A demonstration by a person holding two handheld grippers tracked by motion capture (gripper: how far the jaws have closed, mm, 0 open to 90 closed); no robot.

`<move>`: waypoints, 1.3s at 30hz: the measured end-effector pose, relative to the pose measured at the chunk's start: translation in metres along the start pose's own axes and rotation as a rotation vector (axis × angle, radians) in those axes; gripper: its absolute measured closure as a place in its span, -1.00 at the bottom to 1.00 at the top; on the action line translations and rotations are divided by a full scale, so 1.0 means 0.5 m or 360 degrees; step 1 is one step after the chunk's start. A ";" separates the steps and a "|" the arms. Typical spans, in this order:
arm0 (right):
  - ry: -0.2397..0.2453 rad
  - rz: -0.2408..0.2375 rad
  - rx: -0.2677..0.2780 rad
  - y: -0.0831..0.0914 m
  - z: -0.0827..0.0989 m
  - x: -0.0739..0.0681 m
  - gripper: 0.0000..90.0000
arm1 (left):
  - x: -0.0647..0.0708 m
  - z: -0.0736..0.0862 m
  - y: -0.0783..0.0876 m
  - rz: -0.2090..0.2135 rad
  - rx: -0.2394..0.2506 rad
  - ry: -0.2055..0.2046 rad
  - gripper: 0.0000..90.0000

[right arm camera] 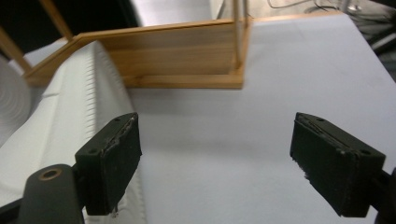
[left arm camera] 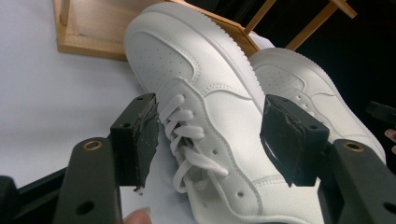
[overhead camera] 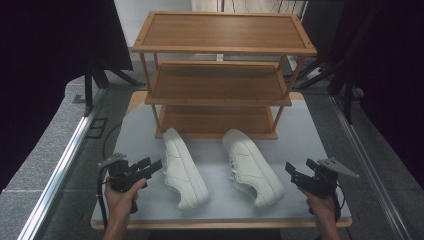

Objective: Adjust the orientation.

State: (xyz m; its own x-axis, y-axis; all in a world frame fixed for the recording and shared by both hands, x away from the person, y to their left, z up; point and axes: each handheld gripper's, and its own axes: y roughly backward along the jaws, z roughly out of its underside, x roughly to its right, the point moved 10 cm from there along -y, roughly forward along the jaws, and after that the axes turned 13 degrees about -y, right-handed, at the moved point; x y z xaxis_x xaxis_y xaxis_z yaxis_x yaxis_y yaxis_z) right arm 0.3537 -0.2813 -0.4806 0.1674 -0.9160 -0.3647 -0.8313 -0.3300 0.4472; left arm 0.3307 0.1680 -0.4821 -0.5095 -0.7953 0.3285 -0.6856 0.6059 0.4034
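Two white sneakers lie on the pale table in front of a wooden rack. The left sneaker (overhead camera: 183,167) (left arm camera: 205,107) has its laces facing my left gripper (overhead camera: 151,165) (left arm camera: 210,140), which hovers open just to its left, jaws wide with the shoe seen beyond them. The right sneaker (overhead camera: 252,167) (left arm camera: 303,88) (right arm camera: 51,135) lies left of my right gripper (overhead camera: 299,169) (right arm camera: 215,158), which stands open over bare table with nothing between its jaws. A hand holds each gripper from the table's near edge.
A three-tier bamboo shoe rack (overhead camera: 220,75) (right arm camera: 177,60) stands at the back of the table (overhead camera: 310,135), all tiers bare. Metal rails (overhead camera: 65,165) run along both sides, dark curtains and stand legs beyond.
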 end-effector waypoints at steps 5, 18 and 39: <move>0.0018 0.0012 -0.0039 -0.006 0.005 -0.002 -0.54 | 0.006 -0.002 0.003 0.0008 0.0004 -0.0020 -0.18; -0.0070 -0.0125 0.0078 -0.012 -0.066 -0.086 -0.40 | -0.003 -0.016 0.075 -0.0061 0.0102 -0.0014 -0.03; -0.0124 -0.0100 0.0041 -0.019 -0.038 -0.056 -0.34 | 0.040 0.076 0.047 0.0035 -0.0075 -0.0045 0.65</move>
State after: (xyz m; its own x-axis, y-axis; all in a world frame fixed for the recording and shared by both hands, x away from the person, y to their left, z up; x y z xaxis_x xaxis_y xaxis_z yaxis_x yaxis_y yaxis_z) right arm 0.3670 -0.2569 -0.4592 0.1787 -0.8727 -0.4543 -0.8341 -0.3793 0.4005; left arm 0.2847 0.1656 -0.4989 -0.5389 -0.7817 0.3139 -0.6493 0.6228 0.4365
